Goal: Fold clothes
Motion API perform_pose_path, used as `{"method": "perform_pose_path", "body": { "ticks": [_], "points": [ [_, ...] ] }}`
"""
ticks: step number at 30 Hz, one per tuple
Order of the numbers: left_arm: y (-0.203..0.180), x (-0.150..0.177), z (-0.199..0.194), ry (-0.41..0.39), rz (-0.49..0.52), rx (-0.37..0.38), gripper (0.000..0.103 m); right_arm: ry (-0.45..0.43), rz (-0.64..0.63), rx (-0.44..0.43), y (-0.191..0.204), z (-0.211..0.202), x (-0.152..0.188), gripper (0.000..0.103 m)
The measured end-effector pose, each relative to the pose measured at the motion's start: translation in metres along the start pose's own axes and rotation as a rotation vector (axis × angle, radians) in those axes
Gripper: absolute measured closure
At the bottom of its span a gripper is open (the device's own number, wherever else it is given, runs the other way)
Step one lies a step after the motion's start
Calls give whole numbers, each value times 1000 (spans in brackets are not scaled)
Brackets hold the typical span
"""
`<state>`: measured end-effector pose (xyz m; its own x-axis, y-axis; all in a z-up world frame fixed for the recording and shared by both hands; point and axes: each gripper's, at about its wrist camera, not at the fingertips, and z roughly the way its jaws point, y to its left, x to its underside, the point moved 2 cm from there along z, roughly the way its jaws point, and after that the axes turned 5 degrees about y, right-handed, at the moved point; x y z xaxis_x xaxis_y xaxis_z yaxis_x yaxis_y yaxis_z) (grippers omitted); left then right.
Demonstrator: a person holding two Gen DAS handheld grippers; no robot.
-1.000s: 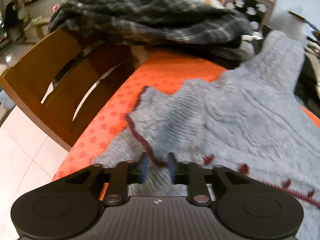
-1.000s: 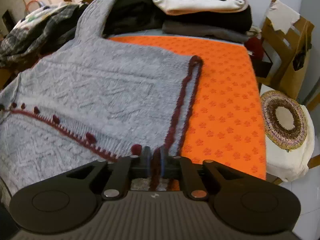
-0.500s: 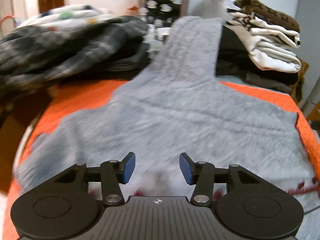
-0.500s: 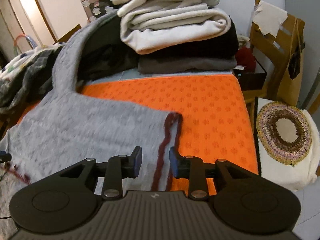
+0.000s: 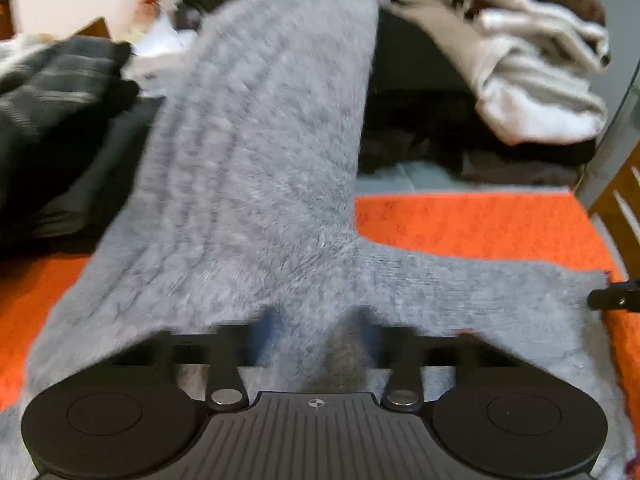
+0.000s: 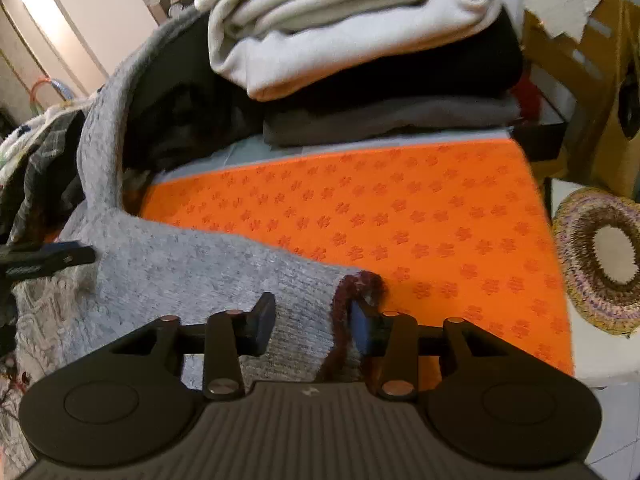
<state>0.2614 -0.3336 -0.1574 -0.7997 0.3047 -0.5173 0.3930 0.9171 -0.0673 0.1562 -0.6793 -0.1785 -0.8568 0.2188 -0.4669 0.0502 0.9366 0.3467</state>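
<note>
A grey knit sweater [image 5: 256, 184] with a maroon trim lies on the orange flower-print mat [image 5: 480, 224], one sleeve running up over the clothes at the back. My left gripper [image 5: 320, 336] is low on the sweater's body, blurred, its tips sunk in the knit and a ridge of fabric pinched between them. In the right wrist view the sweater [image 6: 192, 264] ends in a maroon-edged corner [image 6: 360, 284]. My right gripper [image 6: 312, 324] stands open over that corner, the cloth lying between the fingers without being pressed. The left gripper's tip [image 6: 48, 260] shows at the left edge.
A stack of folded white, black and grey clothes [image 6: 352, 40] sits at the mat's far end. A dark plaid pile [image 5: 52, 88] lies at the back left. A wooden chair [image 5: 624, 184], a cardboard box [image 6: 592, 92] and a round woven cushion [image 6: 604, 260] stand to the right.
Both grippers have moved along the sweater toward the far end of the table. The left let go of the trim, opened, swung right and now bites into the sweater's body. The right opened from its hold.
</note>
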Motion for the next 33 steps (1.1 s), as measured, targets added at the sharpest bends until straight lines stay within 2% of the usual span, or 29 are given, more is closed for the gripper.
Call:
{"method": "perform_pose_path", "body": {
  "ticks": [2, 7, 14, 18, 20, 23, 25, 26, 27, 33],
  "points": [
    [-2, -6, 10, 3, 19, -9, 101, -5, -18, 9, 1, 4, -2, 98],
    [3, -26, 26, -25, -19, -21, 101, -62, -52, 58, -1, 3, -12, 99],
    [15, -53, 50, -39, -92, -46, 100, -80, -72, 109, -8, 21, -21, 99],
    [14, -57, 54, -57, -52, -72, 100, -92, -89, 122, -8, 28, -24, 99],
    [15, -58, 53, -48, -52, -62, 100, -80, -88, 119, -7, 26, -25, 99],
    [21, -53, 34, -58, -70, 7, 97, -54, -78, 102, -5, 18, -24, 92],
    [26, -46, 11, -80, -73, 48, 87, -47, -92, 95, 1, 7, -19, 80],
    [25, -40, -1, -94, -62, 50, 79, -50, -104, 101, 5, -1, -15, 69],
    [25, -35, -13, -107, -51, 50, 77, -53, -116, 107, 8, -8, -10, 64],
    [27, 21, -90, -127, -12, 39, 77, -55, -173, 105, 31, -58, 30, 64]
  ]
}}
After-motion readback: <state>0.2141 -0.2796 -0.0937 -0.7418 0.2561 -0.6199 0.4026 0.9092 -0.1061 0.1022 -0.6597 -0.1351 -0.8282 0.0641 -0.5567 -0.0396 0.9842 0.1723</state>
